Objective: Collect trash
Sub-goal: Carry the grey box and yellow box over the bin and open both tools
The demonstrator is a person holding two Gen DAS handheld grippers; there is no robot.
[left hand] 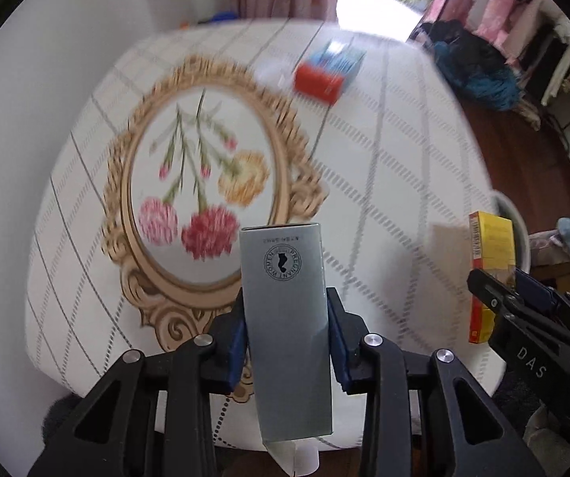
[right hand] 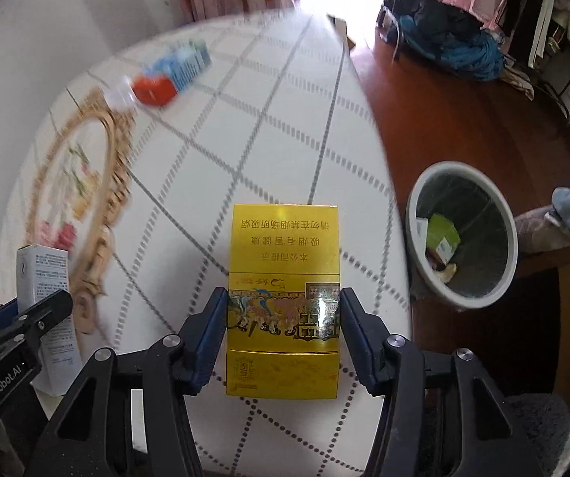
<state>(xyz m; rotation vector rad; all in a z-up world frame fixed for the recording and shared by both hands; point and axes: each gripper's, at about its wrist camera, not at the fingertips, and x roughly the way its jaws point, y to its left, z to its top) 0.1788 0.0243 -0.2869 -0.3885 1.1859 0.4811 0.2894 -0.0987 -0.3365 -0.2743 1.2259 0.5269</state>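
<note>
Two boxes held above a flowered bench, bin alongside
The left hand-held gripper point(left hand: 286, 342) clamps a grey box point(left hand: 286, 318); the right hand-held gripper point(right hand: 283, 342) grips a yellow box point(right hand: 283, 278). A red-and-blue box point(right hand: 165, 75) lies far across the bench point(right hand: 245, 139), a bin point(right hand: 463, 238) beside it on the floor

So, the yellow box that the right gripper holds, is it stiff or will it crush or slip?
The yellow box looks like thin glossy card, so probably light and fairly stiff, but hard squeezing could dent it. Its sides stay straight between the jaws of the right gripper, so the grip seems gentle enough. The shiny surface may slip if the jaws loosen.
</note>
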